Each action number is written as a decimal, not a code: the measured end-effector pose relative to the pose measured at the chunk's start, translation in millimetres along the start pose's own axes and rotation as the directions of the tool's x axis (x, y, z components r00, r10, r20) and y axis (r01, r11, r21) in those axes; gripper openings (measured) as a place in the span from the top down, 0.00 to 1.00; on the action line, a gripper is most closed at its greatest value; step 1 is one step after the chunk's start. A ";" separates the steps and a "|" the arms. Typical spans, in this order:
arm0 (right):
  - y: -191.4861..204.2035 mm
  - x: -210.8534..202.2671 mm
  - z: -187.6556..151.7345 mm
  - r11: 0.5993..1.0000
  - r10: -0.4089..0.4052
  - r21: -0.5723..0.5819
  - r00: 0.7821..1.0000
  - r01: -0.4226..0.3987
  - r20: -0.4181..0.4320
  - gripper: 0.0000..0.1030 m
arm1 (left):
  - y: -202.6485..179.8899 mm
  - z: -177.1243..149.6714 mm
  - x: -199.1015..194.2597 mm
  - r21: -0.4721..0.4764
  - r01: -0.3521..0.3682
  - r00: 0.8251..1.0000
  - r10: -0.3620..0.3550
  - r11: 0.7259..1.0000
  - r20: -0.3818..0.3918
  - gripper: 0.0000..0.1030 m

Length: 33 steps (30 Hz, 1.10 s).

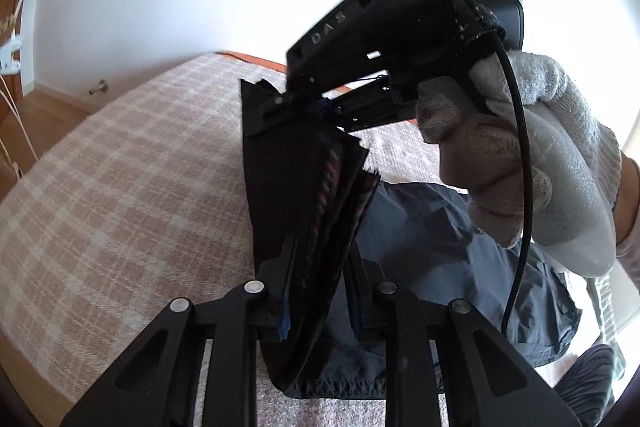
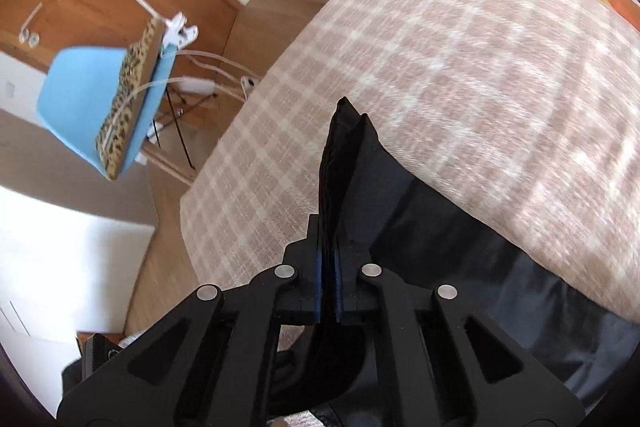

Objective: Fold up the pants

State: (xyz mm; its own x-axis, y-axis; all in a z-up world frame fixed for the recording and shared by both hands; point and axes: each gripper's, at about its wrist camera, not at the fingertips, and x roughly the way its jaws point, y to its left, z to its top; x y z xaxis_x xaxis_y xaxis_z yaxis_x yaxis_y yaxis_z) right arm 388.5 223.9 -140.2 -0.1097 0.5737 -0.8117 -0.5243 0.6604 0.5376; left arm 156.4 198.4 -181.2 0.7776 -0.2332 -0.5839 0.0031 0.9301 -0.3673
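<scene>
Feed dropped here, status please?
Left gripper and right gripper both shut on pants. Waistband lifted off plaid bed cover. Nothing in the way.

One readable marking.
The letters "DAS" stand in pale raised type on the black body of the right gripper point(image 1: 276, 103), seen from the left wrist.
</scene>
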 end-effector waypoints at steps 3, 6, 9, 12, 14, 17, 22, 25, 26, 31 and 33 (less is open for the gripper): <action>-6.4 -13.2 -5.5 1.000 -0.008 0.029 0.999 0.007 0.031 0.95 | -7.0 -1.2 -7.1 0.020 -0.008 1.000 0.008 1.000 0.015 0.82; -8.5 -29.3 -9.9 0.999 -0.006 0.035 0.998 0.004 0.064 0.95 | -12.4 -6.1 -13.0 0.042 0.015 1.000 -0.016 0.999 0.023 0.82; -10.5 -50.4 -15.2 0.999 0.006 0.043 0.995 -0.010 0.097 0.95 | -23.6 -6.0 -18.6 0.081 0.024 0.999 -0.026 0.996 0.031 0.82; -15.8 -73.8 -26.0 0.999 0.000 0.046 0.992 -0.006 0.129 0.95 | -36.4 -2.8 -20.0 0.106 0.041 0.999 -0.044 0.994 0.024 0.82; -25.4 -92.3 -35.9 0.998 -0.002 0.063 0.988 -0.008 0.151 0.95 | -43.0 -0.4 -20.2 0.100 0.071 0.997 -0.073 0.992 0.018 0.82; -39.4 -114.1 -51.0 0.995 -0.009 0.095 0.983 -0.008 0.183 0.95 | -57.4 2.3 -21.2 0.104 0.107 0.994 -0.109 0.989 0.007 0.82; -68.5 -152.7 -83.2 0.989 -0.041 0.147 0.973 0.007 0.228 0.95 | -93.5 3.8 -18.5 0.150 0.186 0.983 -0.184 0.971 -0.029 0.82; -87.1 -177.0 -104.5 0.985 -0.065 0.169 0.966 0.023 0.249 0.95 | -114.6 2.5 -14.4 0.151 0.247 0.969 -0.241 0.957 -0.056 0.82; -93.3 -185.1 -112.5 0.984 -0.074 0.178 0.964 0.028 0.255 0.95 | -120.2 0.7 -14.3 0.151 0.262 0.965 -0.256 0.953 -0.062 0.82; -126.6 -222.7 -151.5 0.974 -0.112 0.224 0.952 0.048 0.285 0.95 | -156.3 -6.3 -6.8 0.164 0.339 0.940 -0.325 0.926 -0.105 0.82; -142.4 -238.0 -170.8 0.968 -0.131 0.245 0.947 0.058 0.294 0.95 | -175.3 -10.3 -3.3 0.180 0.370 0.927 -0.351 0.911 -0.131 0.82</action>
State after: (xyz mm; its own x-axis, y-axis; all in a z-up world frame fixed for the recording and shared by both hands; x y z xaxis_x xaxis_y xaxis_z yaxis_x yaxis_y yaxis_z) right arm 345.0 -89.4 -62.5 0.2130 0.5989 -0.7720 -0.3067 0.7912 0.5291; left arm 146.8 33.2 -122.3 0.6379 -0.5794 -0.5073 0.4039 0.8126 -0.4201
